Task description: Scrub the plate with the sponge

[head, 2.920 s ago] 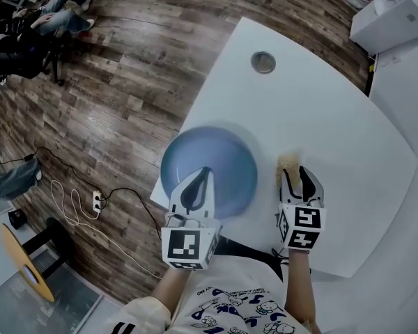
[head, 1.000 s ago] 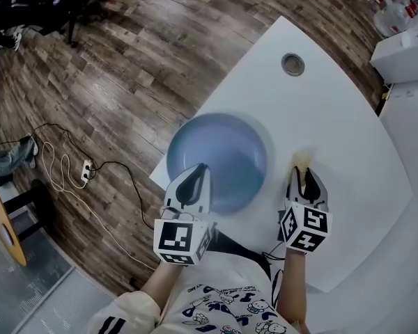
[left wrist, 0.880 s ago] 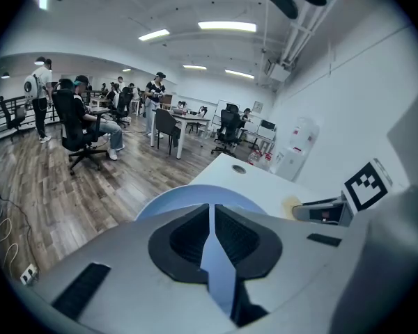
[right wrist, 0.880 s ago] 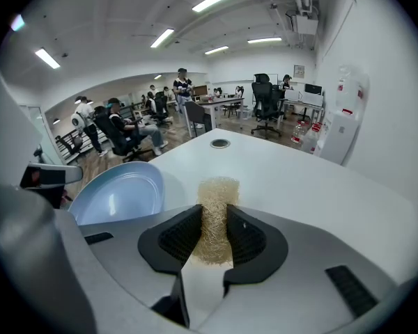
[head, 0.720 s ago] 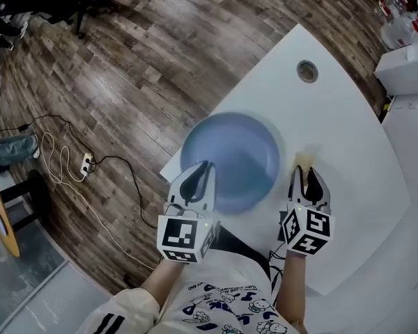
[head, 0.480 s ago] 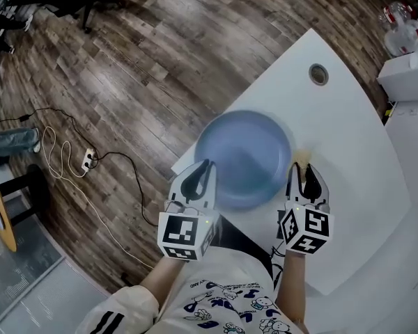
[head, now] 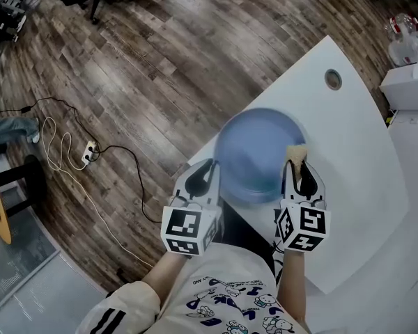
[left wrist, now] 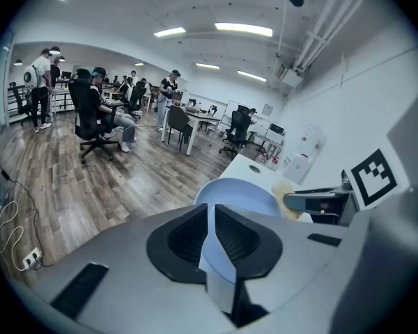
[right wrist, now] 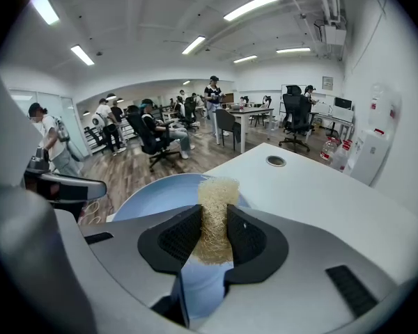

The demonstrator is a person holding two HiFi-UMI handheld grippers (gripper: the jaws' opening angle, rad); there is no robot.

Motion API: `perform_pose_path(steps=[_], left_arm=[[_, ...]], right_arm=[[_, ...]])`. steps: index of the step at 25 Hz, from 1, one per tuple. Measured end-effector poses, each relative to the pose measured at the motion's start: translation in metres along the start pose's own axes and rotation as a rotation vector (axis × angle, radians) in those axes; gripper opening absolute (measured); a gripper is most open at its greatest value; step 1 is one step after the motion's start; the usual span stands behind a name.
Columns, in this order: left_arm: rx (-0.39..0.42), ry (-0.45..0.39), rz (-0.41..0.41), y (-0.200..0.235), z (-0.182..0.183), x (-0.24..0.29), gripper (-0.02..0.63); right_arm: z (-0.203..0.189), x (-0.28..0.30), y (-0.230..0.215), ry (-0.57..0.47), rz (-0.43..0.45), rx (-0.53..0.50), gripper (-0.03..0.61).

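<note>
Pinching the blue plate (head: 258, 152) by its near rim, the left hand-held gripper (head: 203, 184) has its jaws almost together on the thin edge. The right hand-held gripper (head: 297, 172) squeezes the beige sponge (head: 296, 151) over the plate's right side. With the plate close to the counter (head: 348, 138) corner, hard scrubbing could twist it from that narrow pinch and send it onto the floor (head: 125, 82)

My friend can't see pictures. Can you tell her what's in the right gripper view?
The right gripper pinches a tan sponge that sticks up in front of a blue plate. A white table stretches off to the right, and far behind is an office with people on chairs.
</note>
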State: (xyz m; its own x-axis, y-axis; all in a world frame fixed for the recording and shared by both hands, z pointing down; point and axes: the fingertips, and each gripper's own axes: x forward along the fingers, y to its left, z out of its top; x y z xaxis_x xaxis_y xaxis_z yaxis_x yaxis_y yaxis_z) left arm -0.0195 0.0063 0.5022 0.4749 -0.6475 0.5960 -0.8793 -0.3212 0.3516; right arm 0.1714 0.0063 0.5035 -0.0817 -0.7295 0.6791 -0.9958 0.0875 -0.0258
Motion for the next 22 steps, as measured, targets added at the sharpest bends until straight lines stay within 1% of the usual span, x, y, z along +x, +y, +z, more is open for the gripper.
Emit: perform_pose_path(steps=[6,10,11,12,13,18,22], left_arm=[[-0.099,0.028,-0.021,0.012,-0.014,0.0,0.017],[-0.127,0.065,-0.027,0.016,-0.027,0.002,0.022],[-0.134,0.066,-0.028,0.016,-0.028,0.003,0.039],[-0.145,0.066,-0.03,0.016,-0.03,0.005,0.087],[-0.156,0.067,-0.03,0.016,-0.031,0.006,0.11],[-0.155,0.098,-0.015,0.017,-0.036,0.013,0.11],[-0.2,0.132,-0.035,0.013,-0.044,0.026,0.11]], right_arm=[[-0.003,0.003,0.017,0.012,0.01,-0.032,0.115],[-0.005,0.005,0.026,0.016,0.019,-0.051,0.115],[-0.006,0.006,0.028,0.017,0.022,-0.051,0.115],[-0.006,0.007,0.029,0.019,0.024,-0.054,0.115],[-0.007,0.008,0.031,0.021,0.027,-0.058,0.115],[-0.007,0.01,0.042,0.029,0.054,-0.074,0.115],[-0.01,0.013,0.049,0.036,0.079,-0.089,0.115]])
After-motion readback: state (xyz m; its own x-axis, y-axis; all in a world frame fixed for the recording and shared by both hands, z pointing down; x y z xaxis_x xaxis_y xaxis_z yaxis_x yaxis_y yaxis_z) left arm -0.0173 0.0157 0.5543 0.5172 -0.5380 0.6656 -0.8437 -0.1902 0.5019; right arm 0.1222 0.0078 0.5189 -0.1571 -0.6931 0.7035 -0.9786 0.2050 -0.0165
